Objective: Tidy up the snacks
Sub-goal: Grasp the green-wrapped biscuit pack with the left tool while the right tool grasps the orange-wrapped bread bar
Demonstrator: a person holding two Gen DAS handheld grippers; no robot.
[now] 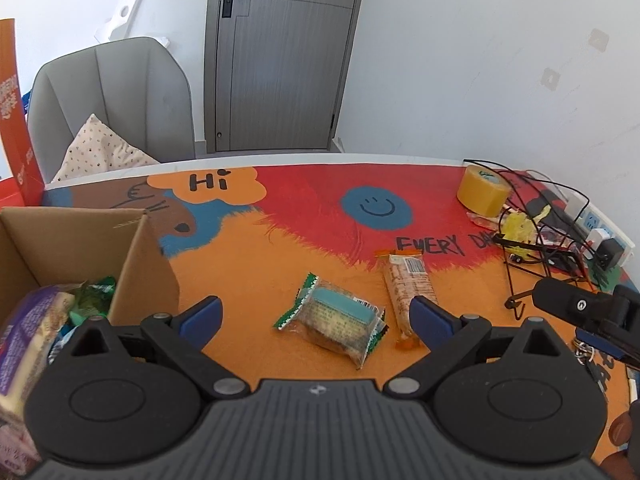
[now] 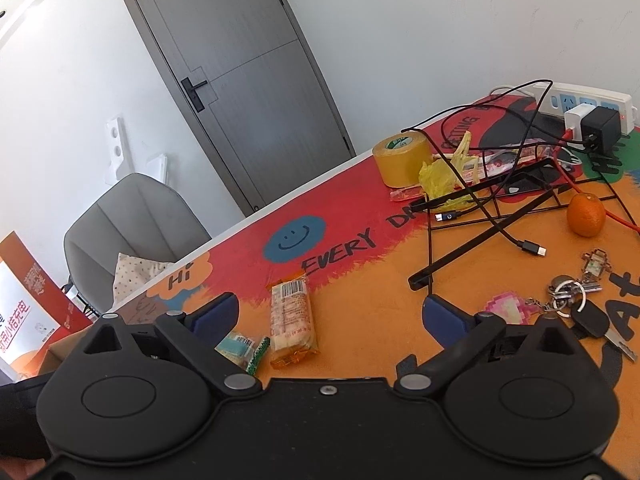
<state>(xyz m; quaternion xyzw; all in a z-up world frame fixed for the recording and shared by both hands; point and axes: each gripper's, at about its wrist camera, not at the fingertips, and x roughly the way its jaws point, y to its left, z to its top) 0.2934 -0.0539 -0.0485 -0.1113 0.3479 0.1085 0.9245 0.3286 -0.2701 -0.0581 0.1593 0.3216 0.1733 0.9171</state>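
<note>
Above the orange mat (image 1: pixel 248 280), both grippers hang with jaws apart, holding nothing.
Left gripper (image 1: pixel 316 314) points level over the green-edged cake packet (image 1: pixel 336 322); beside it lies the orange wafer bar (image 1: pixel 404 284); right gripper (image 2: pixel 332 312) tilts; cardboard box (image 1: pixel 132 264) holds snacks at left.

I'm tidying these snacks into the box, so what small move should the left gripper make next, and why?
Probably lower the open left gripper onto the green-edged snack pack, which lies loose on the mat right between its fingers. The cardboard box beside it already holds snacks.
</note>
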